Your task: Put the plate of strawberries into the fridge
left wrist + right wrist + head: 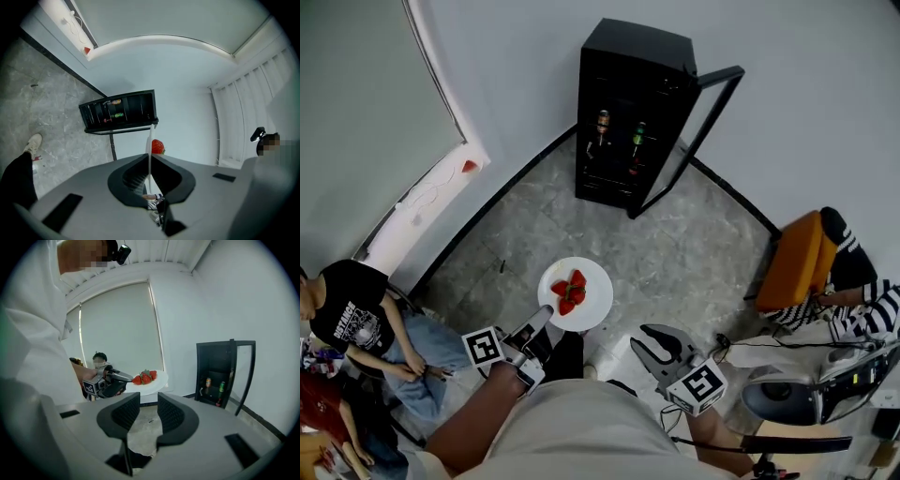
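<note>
The black mini fridge (633, 112) stands well ahead of both sets of fingers, and its glass door (705, 131) is swung open, so the way in looks clear. The white plate (596, 302) is up off the floor, carried by the left gripper (542, 319) alone. In the left gripper view the fingers are clamped on the near rim and the plate shows edge-on, running straight out from their tips. The right gripper (656, 342) hangs off to the side with a narrow gap between its fingers and nothing in it, so it gives no support. That's the worry: it's a one-edge pinch on a smooth rim, and all the weight sits beyond the fingertips. Any wrist roll or quick lunge could let the plate pivot or slide out of that grip. The strawberries (570, 292) lie loose in a small heap just past the fingertips, so a tilt would probably send them rolling off the far edge. Inside the fridge, two drinks (620, 131) occupy a shelf. If the plate goes in at their level, its far rim could knock them over or catch on the frame.
</note>
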